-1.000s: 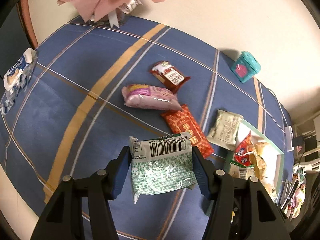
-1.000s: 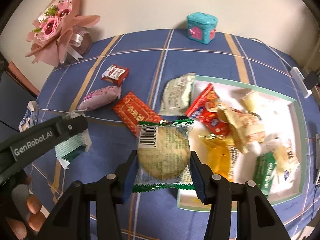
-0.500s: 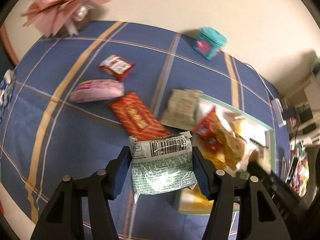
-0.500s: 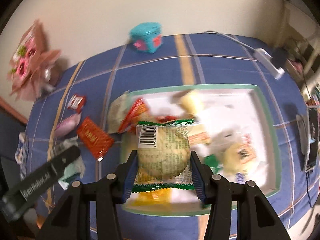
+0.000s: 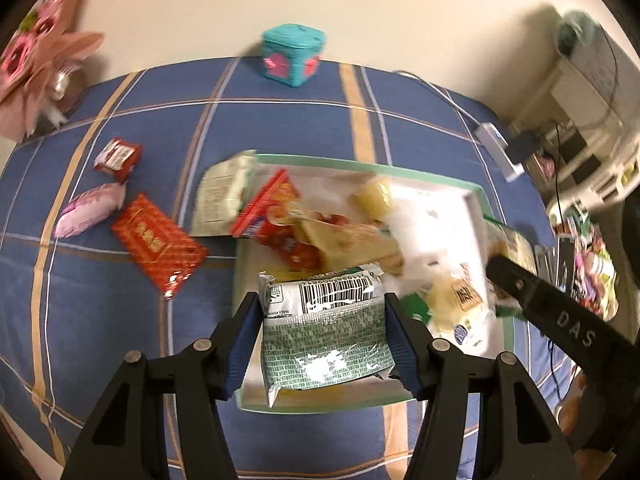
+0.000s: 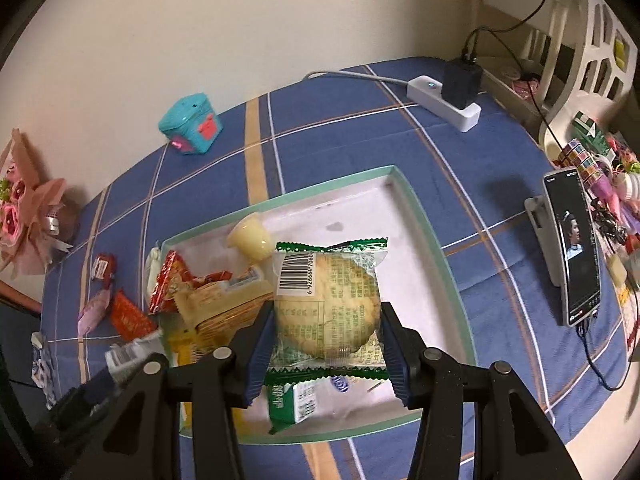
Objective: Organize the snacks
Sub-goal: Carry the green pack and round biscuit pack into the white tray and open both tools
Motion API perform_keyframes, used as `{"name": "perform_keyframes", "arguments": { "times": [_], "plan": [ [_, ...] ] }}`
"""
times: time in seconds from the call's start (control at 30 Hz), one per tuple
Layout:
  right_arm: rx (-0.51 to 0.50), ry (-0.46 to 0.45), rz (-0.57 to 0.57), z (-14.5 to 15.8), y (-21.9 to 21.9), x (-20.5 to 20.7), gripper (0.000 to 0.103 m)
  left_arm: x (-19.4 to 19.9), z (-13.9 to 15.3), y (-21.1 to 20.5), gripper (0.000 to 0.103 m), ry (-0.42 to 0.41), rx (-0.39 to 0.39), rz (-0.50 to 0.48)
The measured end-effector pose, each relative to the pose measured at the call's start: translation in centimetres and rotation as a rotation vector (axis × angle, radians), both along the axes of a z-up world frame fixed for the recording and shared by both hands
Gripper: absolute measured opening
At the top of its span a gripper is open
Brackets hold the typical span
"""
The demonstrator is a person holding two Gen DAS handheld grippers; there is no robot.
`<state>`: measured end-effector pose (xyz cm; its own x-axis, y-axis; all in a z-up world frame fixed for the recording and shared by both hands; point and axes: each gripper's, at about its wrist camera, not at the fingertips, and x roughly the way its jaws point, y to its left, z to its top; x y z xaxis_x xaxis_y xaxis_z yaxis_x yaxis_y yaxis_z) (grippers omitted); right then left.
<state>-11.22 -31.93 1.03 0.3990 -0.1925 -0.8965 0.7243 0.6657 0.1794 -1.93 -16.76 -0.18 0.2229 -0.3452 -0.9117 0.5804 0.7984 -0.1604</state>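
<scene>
Both packets now over the tray!
We've swung across: left gripper [image 5: 324,340] clenches the green packet [image 5: 326,344], right gripper [image 6: 326,344] grasps the biscuit [image 6: 328,304], above the tray [image 6: 424,232], ready to drop.

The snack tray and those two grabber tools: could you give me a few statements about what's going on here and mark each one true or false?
1. The left gripper holds a green-and-white packet between its fingers. True.
2. The right gripper is empty. False: it grips a round biscuit in a clear wrapper.
3. The tray already holds several snacks. True.
4. The red packet with gold print lies inside the tray. False: it lies on the blue cloth, left of the tray.
5. The teal box sits in the tray. False: it stands by the wall.
</scene>
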Motion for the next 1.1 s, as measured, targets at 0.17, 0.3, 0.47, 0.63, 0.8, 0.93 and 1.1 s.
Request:
{"name": "perform_keyframes", "arguments": {
  "times": [0.17,0.3,0.47,0.63,0.8,0.93,1.1],
  "plan": [
    [0.007,-0.009,0.011,-0.3,0.1,-0.1,0.053,-0.9,-0.6,-1.6,0.062,0.003,0.017,-0.046],
    [0.006,-0.011,0.032,-0.8,0.2,0.5,0.053,-1.2,-1.1,-2.3,0.062,-0.002,0.037,-0.061],
    [0.008,-0.007,0.051,-1.4,0.4,1.2,0.053,-1.1,-1.5,-2.9,0.062,-0.005,0.041,-0.069],
    [0.011,0.001,0.063,-2.1,0.4,1.6,0.053,-1.0,-2.0,-3.2,0.062,-0.001,0.052,-0.074],
    [0.018,0.001,0.070,-2.6,0.1,2.0,0.053,-0.7,-2.4,-3.4,0.062,0.004,0.061,-0.067],
    [0.023,0.001,0.076,-3.1,-0.1,2.3,0.053,-0.4,-2.6,-3.8,0.062,0.001,0.067,-0.068],
    [0.022,-0.011,0.067,-3.1,-0.7,2.4,0.053,-0.2,-2.5,-4.5,0.062,-0.006,0.067,-0.082]
  ]
}}
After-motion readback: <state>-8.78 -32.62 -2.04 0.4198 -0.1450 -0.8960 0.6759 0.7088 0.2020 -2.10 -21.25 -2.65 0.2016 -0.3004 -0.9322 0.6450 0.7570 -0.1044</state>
